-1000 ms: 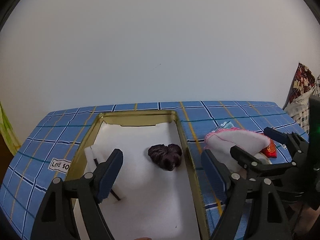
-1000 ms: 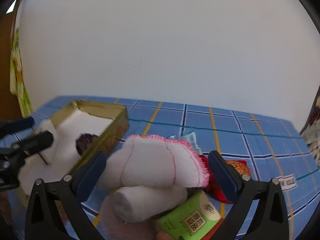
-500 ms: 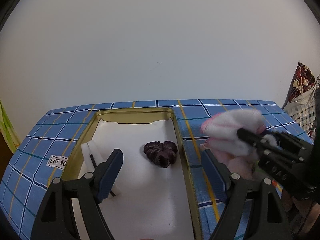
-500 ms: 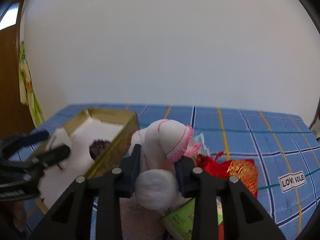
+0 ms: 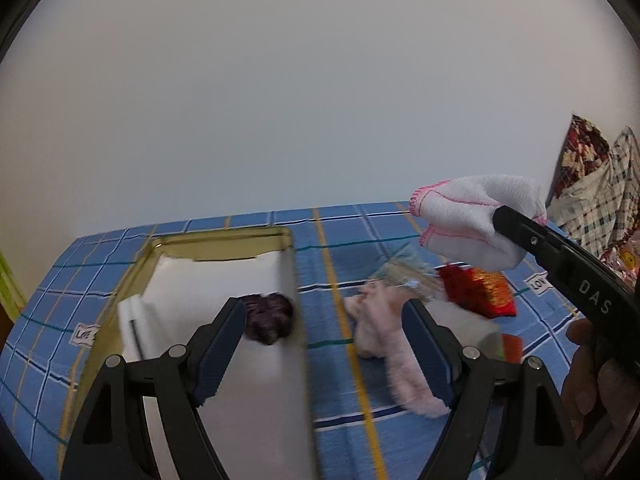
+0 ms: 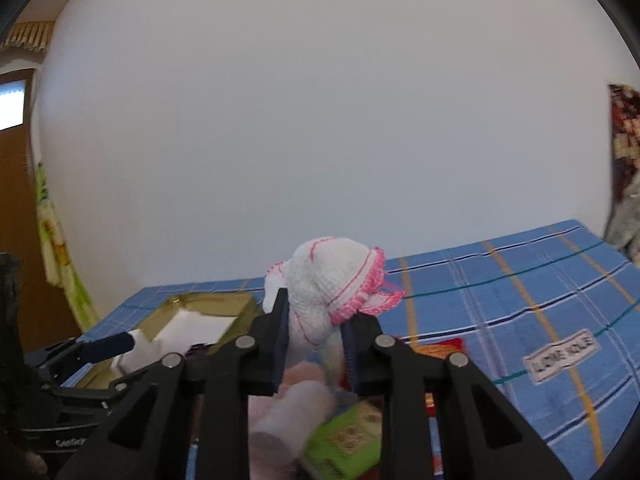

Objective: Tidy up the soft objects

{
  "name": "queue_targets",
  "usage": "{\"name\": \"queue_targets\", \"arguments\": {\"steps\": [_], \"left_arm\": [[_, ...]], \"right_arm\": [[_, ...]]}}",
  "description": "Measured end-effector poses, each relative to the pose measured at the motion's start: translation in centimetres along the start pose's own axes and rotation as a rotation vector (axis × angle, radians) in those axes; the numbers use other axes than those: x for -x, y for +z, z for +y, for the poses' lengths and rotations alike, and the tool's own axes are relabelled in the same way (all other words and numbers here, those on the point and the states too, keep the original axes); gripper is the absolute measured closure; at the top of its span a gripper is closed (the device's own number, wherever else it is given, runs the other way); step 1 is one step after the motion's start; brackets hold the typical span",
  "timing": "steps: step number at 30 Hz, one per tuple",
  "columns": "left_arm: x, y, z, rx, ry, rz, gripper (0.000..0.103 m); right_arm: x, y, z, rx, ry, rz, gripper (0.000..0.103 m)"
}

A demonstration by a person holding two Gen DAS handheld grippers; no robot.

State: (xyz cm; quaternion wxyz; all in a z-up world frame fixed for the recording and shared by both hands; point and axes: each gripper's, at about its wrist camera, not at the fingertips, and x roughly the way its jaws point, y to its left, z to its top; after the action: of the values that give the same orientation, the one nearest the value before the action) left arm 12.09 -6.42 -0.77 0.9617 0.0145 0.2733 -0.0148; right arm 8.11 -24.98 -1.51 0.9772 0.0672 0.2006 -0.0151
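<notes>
Tablecloth (image 5: 340, 236) first: blue plaid, gold tin (image 5: 224, 240) on its left side, white-lined, dark scrunchie (image 5: 268, 316) inside. We judge this the carry step. Our right gripper (image 6: 316, 340) is clamped on the white cloth (image 6: 332, 280) with pink trim, lifted above the pile. Next: swing left over the tin, lower, let go. Left gripper (image 5: 320, 344) spread wide, holding nothing, right over the tin, so possibly in the way. Pink sock (image 5: 384, 332), red pouch (image 5: 476, 292), green packet (image 6: 344, 440) remain beside the tin.
</notes>
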Motion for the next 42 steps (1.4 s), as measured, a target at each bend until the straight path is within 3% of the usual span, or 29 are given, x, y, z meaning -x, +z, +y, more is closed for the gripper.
{"name": "queue_targets", "arguments": {"steps": [7, 14, 19, 25, 26, 27, 28, 29, 33, 38, 42], "left_arm": [[-2.0, -0.4, -4.4, -0.051, -0.074, 0.033, 0.021], [-2.9, -1.1, -7.2, -0.091, -0.101, 0.052, 0.021], [-5.2, -1.8, -8.0, -0.108, -0.109, 0.132, 0.021], [-4.6, -1.8, -7.1, -0.075, -0.139, 0.072, 0.021], [-4.5, -1.8, -7.2, -0.077, -0.14, 0.058, 0.023], [-4.5, -1.9, -7.2, -0.08, -0.153, 0.059, 0.039], [-4.7, -2.0, -7.2, -0.08, -0.165, 0.07, 0.063], [-5.0, -2.2, -7.1, -0.074, -0.177, 0.094, 0.071], [-4.4, -2.2, -5.8, -0.01, -0.222, 0.071, 0.072], [-2.5, -2.4, -5.3, -0.004, -0.214, -0.02, 0.072], [-2.0, -2.4, -4.8, 0.018, -0.195, -0.049, 0.072]], "right_arm": [[1.3, -0.2, -2.3, -0.029, -0.082, 0.011, 0.081], [2.1, -0.1, -3.5, -0.045, -0.14, 0.007, 0.081], [2.2, -0.2, -3.4, -0.03, -0.155, 0.004, 0.081], [2.0, -0.4, -2.7, 0.002, -0.158, 0.005, 0.081], [1.9, -0.5, -2.7, 0.003, -0.158, 0.007, 0.081], [1.9, -0.6, -2.7, 0.004, -0.159, 0.009, 0.081], [1.9, -0.6, -2.8, 0.004, -0.161, 0.011, 0.081], [1.8, -0.7, -2.8, 0.005, -0.163, 0.013, 0.081], [1.8, -0.8, -2.6, 0.014, -0.17, 0.015, 0.081], [1.7, -0.9, -2.1, 0.039, -0.174, 0.015, 0.081], [1.6, -1.2, -1.5, 0.066, -0.169, 0.013, 0.081]]}}
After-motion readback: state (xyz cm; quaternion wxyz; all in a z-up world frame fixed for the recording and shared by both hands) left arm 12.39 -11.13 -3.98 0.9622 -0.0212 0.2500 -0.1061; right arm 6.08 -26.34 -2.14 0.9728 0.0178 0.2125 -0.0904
